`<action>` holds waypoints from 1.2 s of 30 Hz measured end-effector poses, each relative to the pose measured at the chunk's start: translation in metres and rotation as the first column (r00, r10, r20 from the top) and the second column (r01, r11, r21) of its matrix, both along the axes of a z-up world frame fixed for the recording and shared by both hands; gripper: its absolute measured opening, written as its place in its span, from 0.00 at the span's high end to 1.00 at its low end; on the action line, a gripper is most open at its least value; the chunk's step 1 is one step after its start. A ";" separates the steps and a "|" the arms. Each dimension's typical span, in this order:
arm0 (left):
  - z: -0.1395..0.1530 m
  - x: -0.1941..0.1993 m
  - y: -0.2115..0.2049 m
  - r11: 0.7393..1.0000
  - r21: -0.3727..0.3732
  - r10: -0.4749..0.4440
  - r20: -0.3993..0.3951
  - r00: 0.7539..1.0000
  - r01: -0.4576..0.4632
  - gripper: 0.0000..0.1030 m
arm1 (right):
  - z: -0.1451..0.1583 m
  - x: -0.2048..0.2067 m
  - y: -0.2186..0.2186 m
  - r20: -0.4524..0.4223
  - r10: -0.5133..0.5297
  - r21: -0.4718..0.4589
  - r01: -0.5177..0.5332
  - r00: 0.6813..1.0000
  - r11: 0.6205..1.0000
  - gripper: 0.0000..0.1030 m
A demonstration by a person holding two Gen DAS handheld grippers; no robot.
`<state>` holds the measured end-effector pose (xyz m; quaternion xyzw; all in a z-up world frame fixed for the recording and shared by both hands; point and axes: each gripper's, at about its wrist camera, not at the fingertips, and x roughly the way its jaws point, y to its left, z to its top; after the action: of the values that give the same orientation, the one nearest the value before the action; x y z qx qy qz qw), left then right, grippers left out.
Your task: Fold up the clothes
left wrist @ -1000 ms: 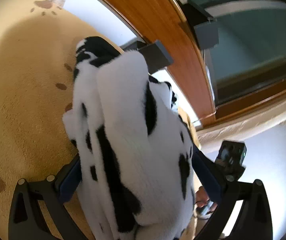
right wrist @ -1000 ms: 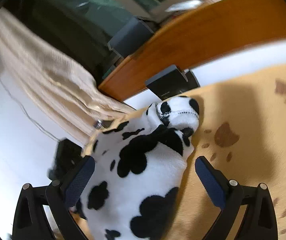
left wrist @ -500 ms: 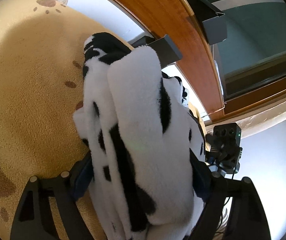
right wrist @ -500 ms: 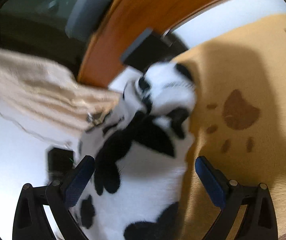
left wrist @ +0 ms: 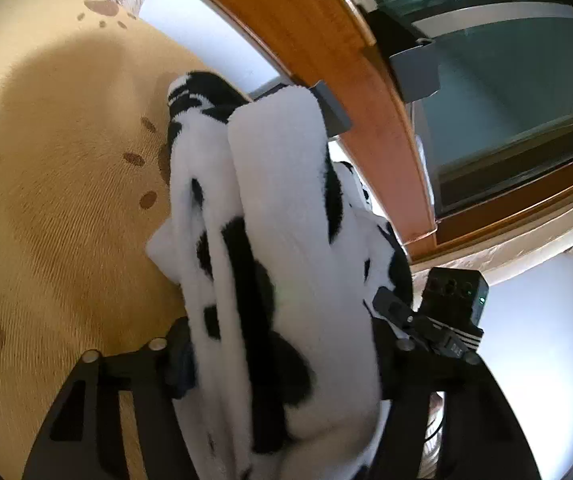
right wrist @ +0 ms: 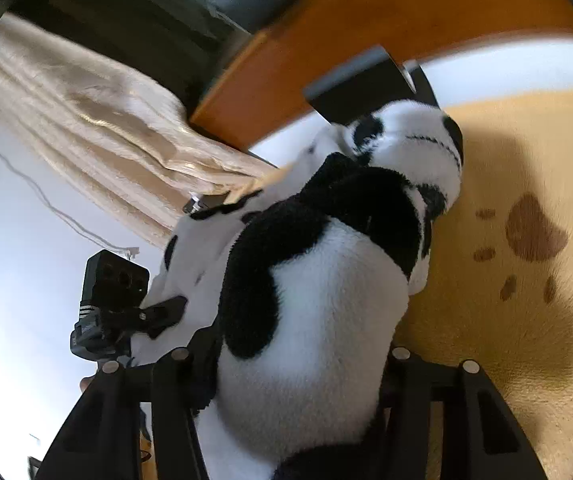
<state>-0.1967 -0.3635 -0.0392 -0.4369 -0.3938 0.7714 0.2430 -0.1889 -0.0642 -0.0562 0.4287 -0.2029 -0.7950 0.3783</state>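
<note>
Both tongs, left gripper and right gripper, closing on fleece garment: soft, bulky, light; grip folded edges.

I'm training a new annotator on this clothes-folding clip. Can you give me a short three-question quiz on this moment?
1. True or false: the black-and-white fleece garment lies between the fingers of the left hand-held gripper.
2. The yellow mat carries which print? A stars, B brown paw marks, C stripes.
3. Fill in: in the right wrist view, fleece fills the right hand-held gripper, whose jaws are ____.

Key: 1 true; 2 B; 3 closing.
</note>
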 end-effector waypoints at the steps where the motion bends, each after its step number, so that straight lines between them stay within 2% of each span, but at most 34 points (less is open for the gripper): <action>1: 0.005 0.005 -0.001 1.000 0.011 0.009 -0.012 1.000 -0.009 0.39 | 0.007 0.003 -0.001 -0.020 0.001 -0.001 -0.001 1.000 1.000 0.48; 8: 0.054 0.061 -0.023 0.995 0.056 0.085 -0.119 0.989 -0.079 0.39 | 0.071 0.038 -0.020 -0.174 0.067 -0.004 -0.069 0.982 0.998 0.48; 11: 0.076 0.103 -0.044 0.989 0.053 0.147 -0.156 0.977 -0.140 0.39 | 0.092 0.055 -0.048 -0.207 0.126 -0.015 -0.132 0.970 0.991 0.48; 14: 0.095 0.158 -0.077 0.972 0.037 0.233 -0.181 0.955 -0.230 0.39 | 0.110 0.075 -0.081 -0.229 0.199 -0.032 -0.211 0.953 0.977 0.48; 17: 0.110 0.214 -0.113 0.944 0.013 0.326 -0.200 0.924 -0.330 0.39 | 0.124 0.092 -0.129 -0.248 0.297 -0.036 -0.315 0.922 0.948 0.48; 20: 0.126 0.283 -0.155 0.889 -0.020 0.442 -0.222 0.869 -0.457 0.39 | 0.134 0.114 -0.191 -0.265 0.399 -0.044 -0.424 0.878 0.905 0.48; 23: 0.135 0.340 -0.188 0.829 -0.048 0.533 -0.234 0.813 -0.558 0.38 | 0.144 0.138 -0.257 -0.281 0.497 -0.050 -0.530 0.821 0.847 0.48; 28: 0.131 0.412 -0.230 0.708 -0.128 0.663 -0.217 0.716 -0.694 0.38 | 0.136 0.165 -0.349 -0.273 0.613 -0.033 -0.644 0.741 0.764 0.48; 33: 0.090 0.436 -0.253 0.617 -0.254 0.734 -0.156 0.661 -0.745 0.36 | 0.094 0.189 -0.424 -0.263 0.686 0.103 -0.687 0.678 0.719 0.47; 35: 0.070 0.436 -0.256 0.605 -0.258 0.745 -0.151 0.649 -0.754 0.33 | 0.075 0.193 -0.438 -0.273 0.697 0.182 -0.676 0.663 0.714 0.44; 36: 0.061 0.436 -0.257 0.599 -0.255 0.750 -0.152 0.643 -0.759 0.27 | 0.066 0.195 -0.443 -0.280 0.699 0.215 -0.667 0.658 0.713 0.42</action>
<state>0.2396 -0.6205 0.0218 -0.2495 -0.4178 0.8573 -0.1679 0.0057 -0.5069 0.0100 0.3459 0.0793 -0.6646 0.6576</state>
